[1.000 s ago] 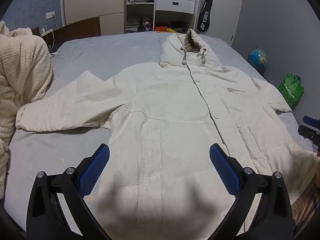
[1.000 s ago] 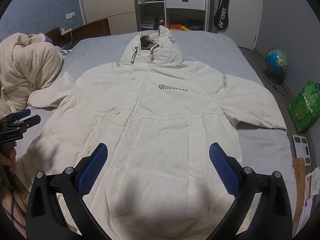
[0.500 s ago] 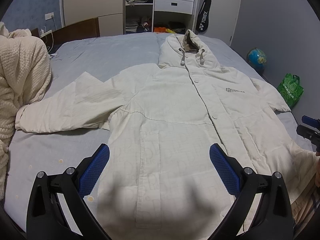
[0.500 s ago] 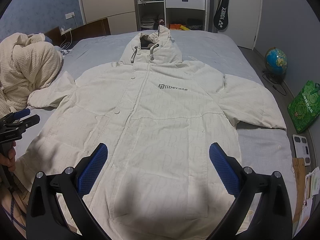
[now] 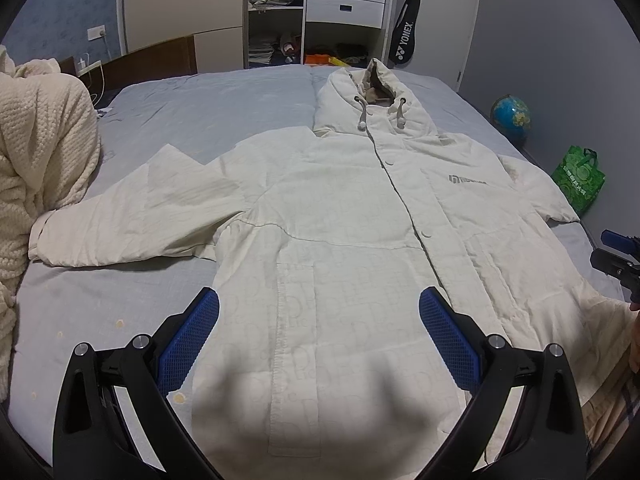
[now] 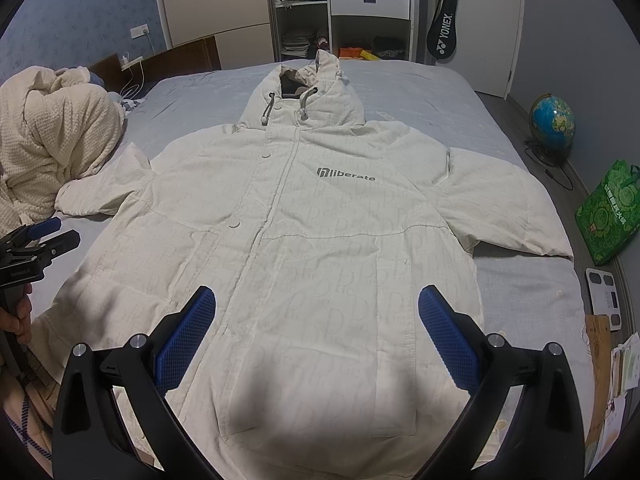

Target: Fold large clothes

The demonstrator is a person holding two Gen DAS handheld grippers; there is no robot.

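A large cream hooded jacket point(image 5: 340, 208) point(image 6: 320, 216) lies flat and face up on the grey bed point(image 5: 208, 116), hood toward the far wall, both sleeves spread out. My left gripper point(image 5: 320, 320) hovers open above the jacket's lower left half, nothing between its blue pads. Over the lower right half my right gripper point(image 6: 316, 316) is open too and holds nothing. Each gripper shows at the edge of the other's view: the right gripper point(image 5: 618, 258) at the far right, the left gripper point(image 6: 36, 240) at the far left, with a hand point(image 6: 20, 316) on its handle.
A heap of cream knitted blanket point(image 5: 36, 168) point(image 6: 56, 140) lies on the bed's left side. Past the bed stand a wardrobe and shelves point(image 5: 304, 12). A globe point(image 6: 552, 122), a green bag point(image 6: 608, 216) and a bathroom scale point(image 6: 604, 292) sit on the floor at the right.
Both views have risen and tilted slightly; the jacket sits a little lower in frame. Both grippers stay open and the jacket has not moved.
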